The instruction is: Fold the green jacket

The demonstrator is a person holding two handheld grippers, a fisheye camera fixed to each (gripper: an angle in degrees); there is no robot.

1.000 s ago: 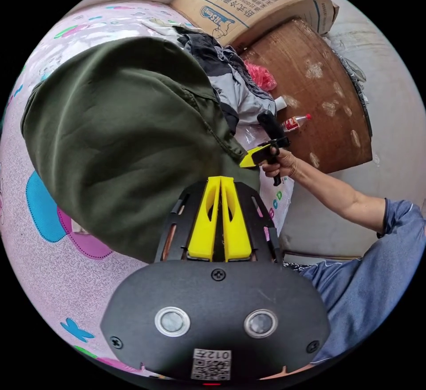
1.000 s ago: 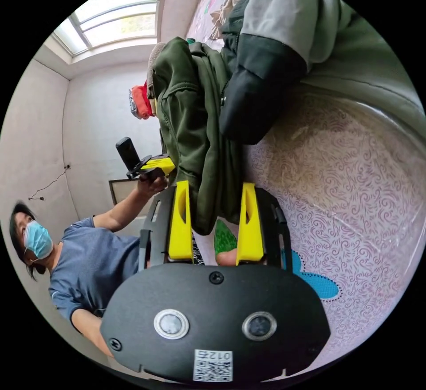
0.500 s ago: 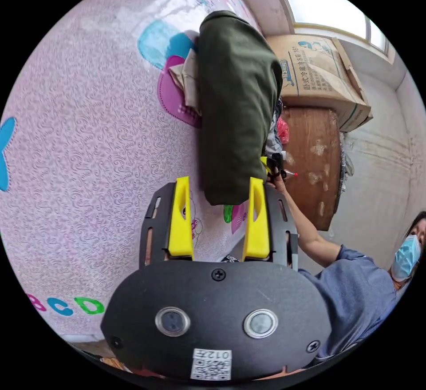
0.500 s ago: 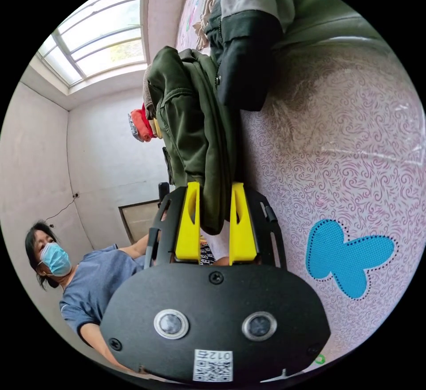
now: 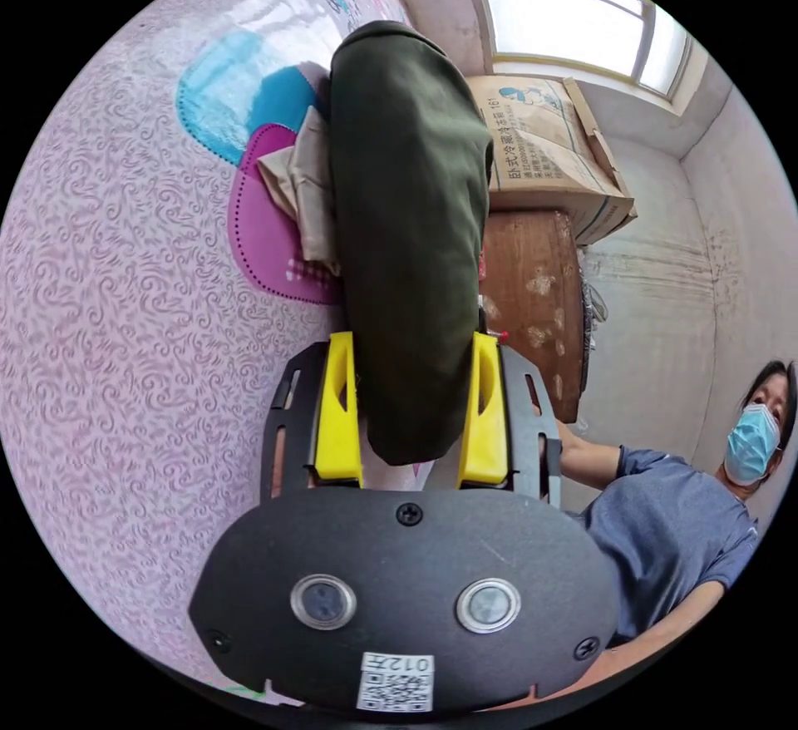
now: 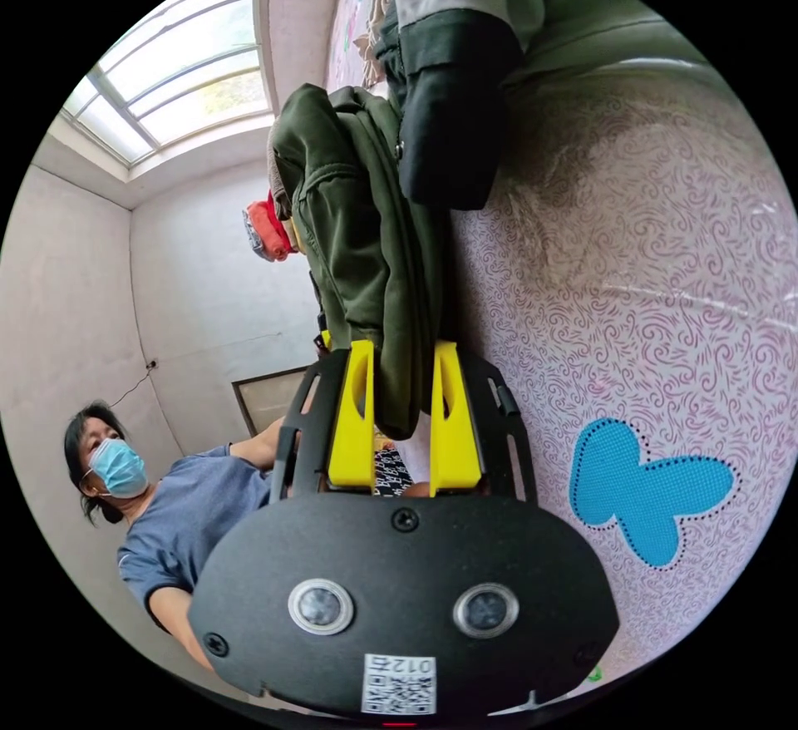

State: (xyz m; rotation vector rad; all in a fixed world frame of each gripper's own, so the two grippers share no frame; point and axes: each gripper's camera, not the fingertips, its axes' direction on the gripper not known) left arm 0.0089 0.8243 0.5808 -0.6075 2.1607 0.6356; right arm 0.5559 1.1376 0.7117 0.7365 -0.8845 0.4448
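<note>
The green jacket (image 5: 407, 239) is lying bunched on the pink patterned mat (image 5: 125, 306). The left gripper (image 5: 411, 347) is straddling one end, jaws spread wide — the right gripper (image 6: 402, 356) is pinching the other end.

The jacket (image 5: 407, 239) is dark olive green. The mat (image 5: 125, 281) beneath it is pale pink with fine swirls and blue and magenta shapes. Each gripper has yellow jaws on black. The garment (image 6: 465, 65) nearby is grey and black, perhaps another coat.
</note>
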